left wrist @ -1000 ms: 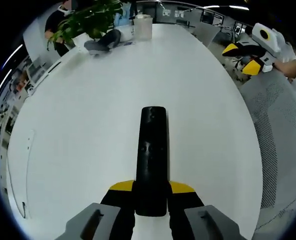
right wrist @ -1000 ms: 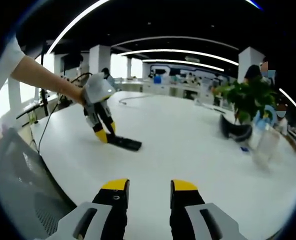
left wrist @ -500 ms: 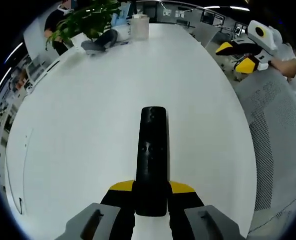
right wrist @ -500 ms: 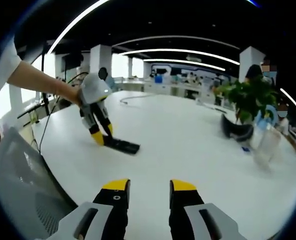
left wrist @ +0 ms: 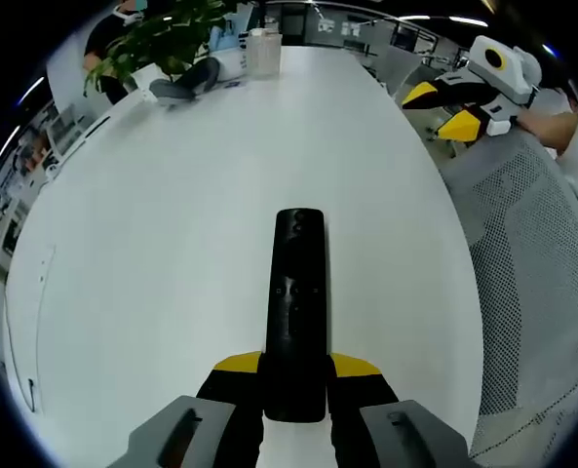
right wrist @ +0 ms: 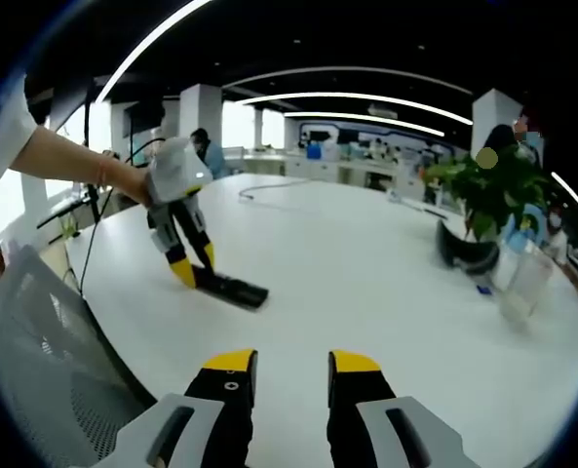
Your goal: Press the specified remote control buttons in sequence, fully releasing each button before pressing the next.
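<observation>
Table point(left wrist: 152, 253) is lying bare around the remote point(left wrist: 296, 292), leaving open passage on both its sides and past its far end. Left gripper point(left wrist: 296, 375) is closing off the remote's near end. A plant point(left wrist: 157, 34), a dark object point(left wrist: 186, 86) and a clear container point(left wrist: 262, 51) are crowding the far edge. A mesh chair point(left wrist: 532, 283) is standing against the table's right rim, blocking approach there.

No legible text, brand or number anywhere. Markings on the remote control point(left wrist: 297, 312) between the fingers too small to read.
</observation>
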Tool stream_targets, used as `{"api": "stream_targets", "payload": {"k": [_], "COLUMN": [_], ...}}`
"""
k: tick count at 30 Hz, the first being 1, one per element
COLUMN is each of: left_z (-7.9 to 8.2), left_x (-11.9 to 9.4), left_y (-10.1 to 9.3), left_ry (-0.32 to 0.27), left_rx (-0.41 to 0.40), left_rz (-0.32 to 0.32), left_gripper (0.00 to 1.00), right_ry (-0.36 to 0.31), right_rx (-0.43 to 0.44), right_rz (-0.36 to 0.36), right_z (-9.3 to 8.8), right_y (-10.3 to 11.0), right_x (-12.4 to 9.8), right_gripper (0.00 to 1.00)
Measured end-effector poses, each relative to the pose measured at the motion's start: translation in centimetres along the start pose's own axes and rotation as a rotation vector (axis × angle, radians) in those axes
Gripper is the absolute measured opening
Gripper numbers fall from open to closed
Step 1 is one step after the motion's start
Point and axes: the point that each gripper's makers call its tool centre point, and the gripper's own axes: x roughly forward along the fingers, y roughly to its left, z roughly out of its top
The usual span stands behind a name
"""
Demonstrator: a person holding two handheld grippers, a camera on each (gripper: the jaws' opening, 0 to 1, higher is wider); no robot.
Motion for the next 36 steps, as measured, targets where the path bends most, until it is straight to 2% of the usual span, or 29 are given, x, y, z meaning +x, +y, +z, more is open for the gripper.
{"api": "stream_targets", "payload": {"k": [13,16,23,36], "left_z": [-0.2,-0.2,-0.3,-0.2], "left_x": [0.0,0.0,0.1,0.2], "left_y": [-1.8,-2.1,-2.9,-4.1], "left_ry": [0.017,0.033,0.062,0.070], "left_rx": [0.024,0.048,0.081,0.071], "left_rz": [-0.017,-0.016,-0.011,-0.025], "left_gripper": [0.23,0.23,0.23,0.24], "right_ry": [0.012,0.037,0.033,0.031], "right_rx": [-0.009,-0.004,-0.002,0.003], "right_rz": [0.011,0.002,0.006,0.002], "right_z": [-0.2,-0.7,-0.6,-0.7], "right_y": [0.2,0.0,-0.1,-0.4], "right_x": [0.1,0.2,0.2,0.3], "right_gripper": [0.25,0.24,0.23,0.21]}}
